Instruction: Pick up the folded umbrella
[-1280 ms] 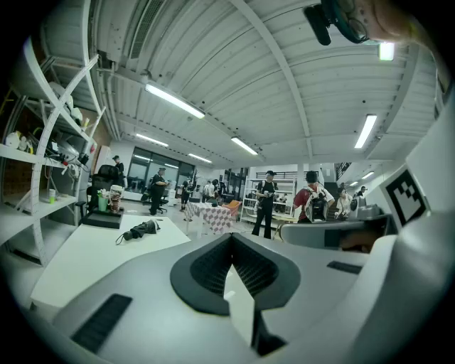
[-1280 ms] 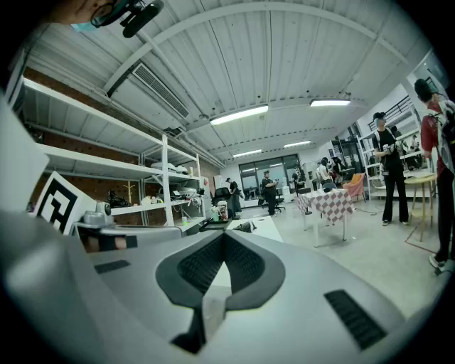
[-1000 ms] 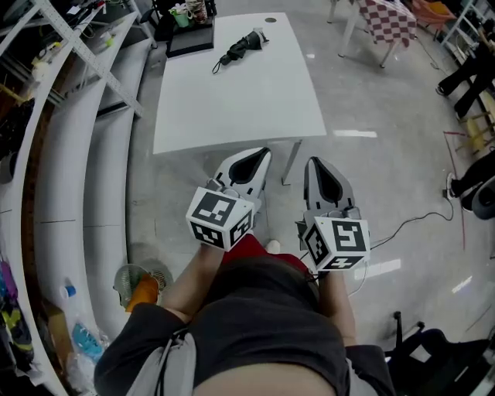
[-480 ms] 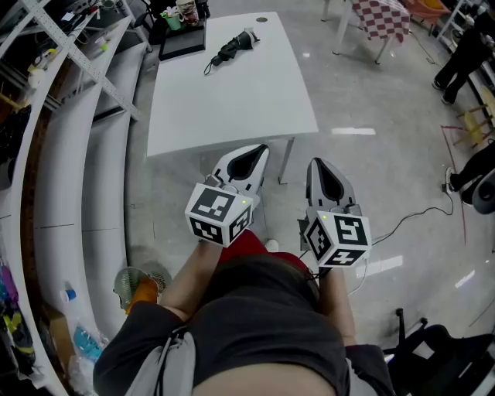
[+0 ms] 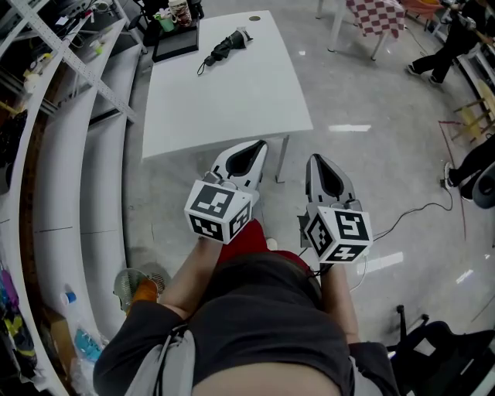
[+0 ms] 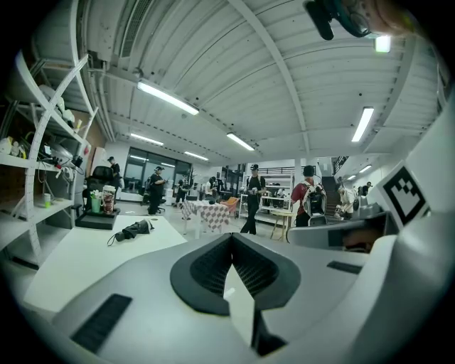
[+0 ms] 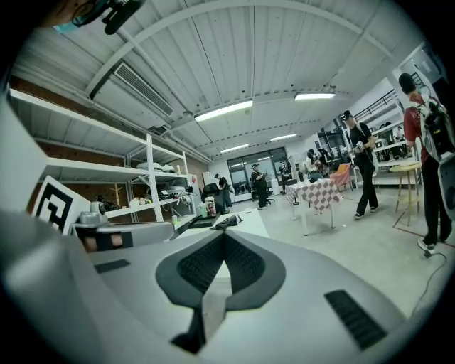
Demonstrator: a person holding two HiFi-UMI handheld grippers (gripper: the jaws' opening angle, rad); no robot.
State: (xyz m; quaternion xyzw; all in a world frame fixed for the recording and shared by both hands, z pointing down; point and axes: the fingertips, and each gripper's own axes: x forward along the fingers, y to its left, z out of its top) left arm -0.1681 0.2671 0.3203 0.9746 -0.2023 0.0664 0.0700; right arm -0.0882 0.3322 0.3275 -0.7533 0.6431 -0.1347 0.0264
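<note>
A black folded umbrella point(image 5: 223, 46) lies on the far part of a white table point(image 5: 224, 100), its strap trailing toward the near left. It also shows small in the left gripper view as the umbrella point(image 6: 134, 229) and in the right gripper view as the umbrella point(image 7: 228, 221). My left gripper point(image 5: 252, 147) is shut and empty, held over the floor just short of the table's near edge. My right gripper point(image 5: 319, 161) is beside it, shut and empty too. Both point toward the table, far from the umbrella.
A black tray with cups point(image 5: 175, 39) sits at the table's far left corner. White shelving point(image 5: 69, 155) runs along the left. A checkered table point(image 5: 377, 14) and walking people point(image 5: 441, 54) are at the far right. A cable point(image 5: 418, 220) lies on the floor.
The table and umbrella have shifted up and left in the head view as I come closer. Both grippers stay shut and side by side.
</note>
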